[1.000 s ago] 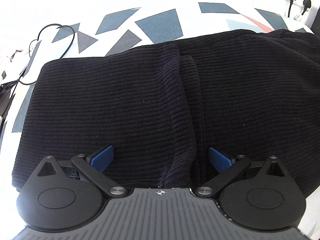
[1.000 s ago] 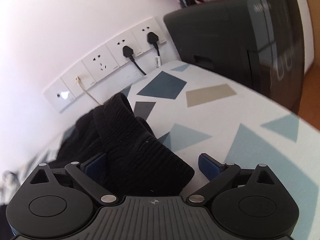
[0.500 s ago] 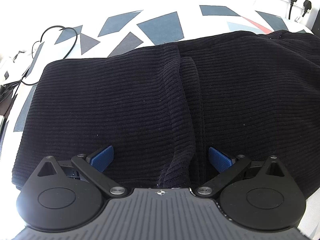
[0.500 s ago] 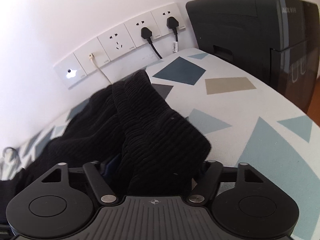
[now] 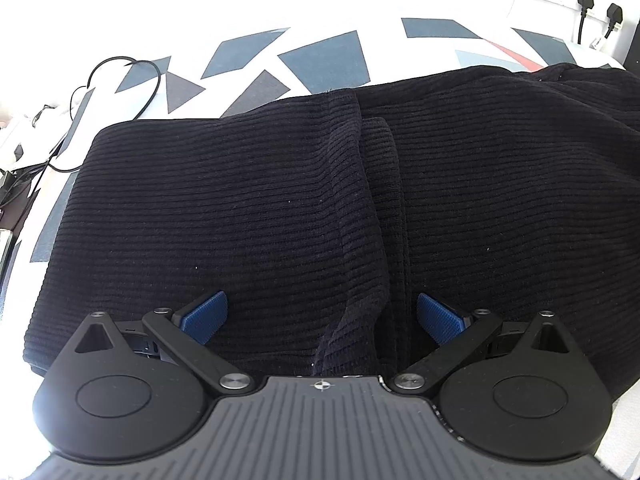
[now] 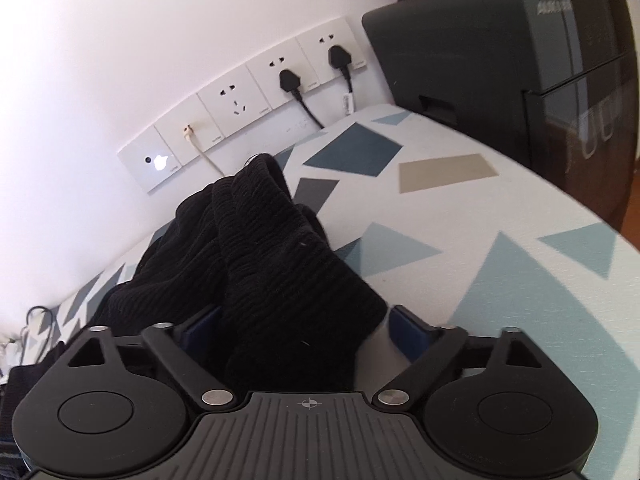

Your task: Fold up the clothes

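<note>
A black ribbed knit garment (image 5: 280,200) lies spread on the white table with blue and grey shapes (image 5: 320,56). My left gripper (image 5: 322,316) is open over its near edge, blue pads on either side of a lengthwise fold. In the right wrist view a bunched end of the same garment (image 6: 280,264) runs between the fingers of my right gripper (image 6: 308,328). Its jaws stand apart, and the cloth rests loosely between them.
A row of wall sockets (image 6: 256,96) with two black plugs runs behind the table. A black appliance (image 6: 520,68) stands at the table's right end. A black cable (image 5: 120,80) loops at the far left of the table.
My right gripper closed on the bunched cloth half a second ago and has opened again. The left gripper has hardly moved.
</note>
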